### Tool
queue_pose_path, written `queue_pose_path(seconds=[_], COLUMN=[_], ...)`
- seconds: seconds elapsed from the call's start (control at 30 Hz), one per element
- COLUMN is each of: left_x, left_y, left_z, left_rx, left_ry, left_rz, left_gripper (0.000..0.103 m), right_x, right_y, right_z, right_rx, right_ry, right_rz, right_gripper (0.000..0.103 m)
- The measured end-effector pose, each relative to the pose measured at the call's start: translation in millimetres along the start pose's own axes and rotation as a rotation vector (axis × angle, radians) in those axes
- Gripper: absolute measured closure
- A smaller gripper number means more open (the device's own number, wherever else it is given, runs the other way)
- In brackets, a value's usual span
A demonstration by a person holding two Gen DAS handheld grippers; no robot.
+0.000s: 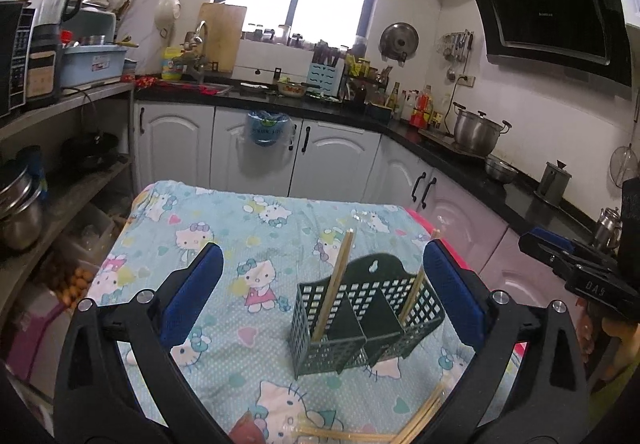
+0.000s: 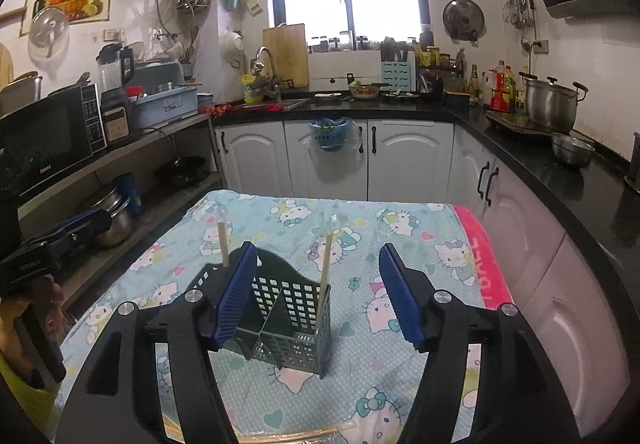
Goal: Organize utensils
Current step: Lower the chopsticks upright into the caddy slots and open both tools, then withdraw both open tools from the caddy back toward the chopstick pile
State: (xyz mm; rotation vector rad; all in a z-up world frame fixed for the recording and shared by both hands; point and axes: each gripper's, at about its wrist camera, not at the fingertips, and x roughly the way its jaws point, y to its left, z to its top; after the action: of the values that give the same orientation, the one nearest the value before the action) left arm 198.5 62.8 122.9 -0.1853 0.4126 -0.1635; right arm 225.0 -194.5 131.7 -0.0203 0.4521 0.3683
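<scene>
From the left wrist view, the left gripper point(image 1: 322, 280) has its blue-padded jaws spread wide with nothing pinched between them. Ahead of it, on a bench point(image 1: 280, 244) draped in a pale blue cartoon-cat cloth, stands a dark green perforated utensil holder point(image 1: 366, 318), upright, toward the right edge of the bench and about midway between its near and far edges. A divider splits the holder into compartments. One pair of wooden chopsticks point(image 1: 334, 284) leans in the left compartment; another chopstick point(image 1: 414, 294) leans in the right one, close beside the right pad. More loose chopsticks point(image 1: 360, 434) lie flat on the cloth at the near edge of the bench. The right gripper point(image 1: 560, 260) shows at the right border, held off the bench's right edge.

From the right wrist view, the right gripper point(image 2: 316, 294) is parted, its jaws empty. The holder point(image 2: 288, 324) sits between them and partly behind the left pad, without touching it as far as can be seen. One chopstick point(image 2: 325, 276) stands in the right compartment; another point(image 2: 223, 244) rises behind the left pad. Loose chopsticks point(image 2: 288, 436) lie along the near edge. The left gripper point(image 2: 56, 240) appears at the left border.
</scene>
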Motion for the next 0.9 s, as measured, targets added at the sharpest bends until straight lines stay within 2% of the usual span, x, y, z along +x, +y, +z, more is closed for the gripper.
queue_pose_path(seconds=[0.4,0.9], left_x=[-16,-27], left_y=[-5,3], left_z=[-32,-70], left_rx=[0.049,0.023], left_ry=[0.034,0.095], left_rz=[0.015,0.022], left_gripper=[0.011,0.011], right_x=[-13,-19], right_y=[17,38], right_z=[-24,-58], right_rx=[-0.035,-0.071], right_ry=[0.031,0.088], right_rz=[0.021,0.052], right_gripper=[0.041,0.041])
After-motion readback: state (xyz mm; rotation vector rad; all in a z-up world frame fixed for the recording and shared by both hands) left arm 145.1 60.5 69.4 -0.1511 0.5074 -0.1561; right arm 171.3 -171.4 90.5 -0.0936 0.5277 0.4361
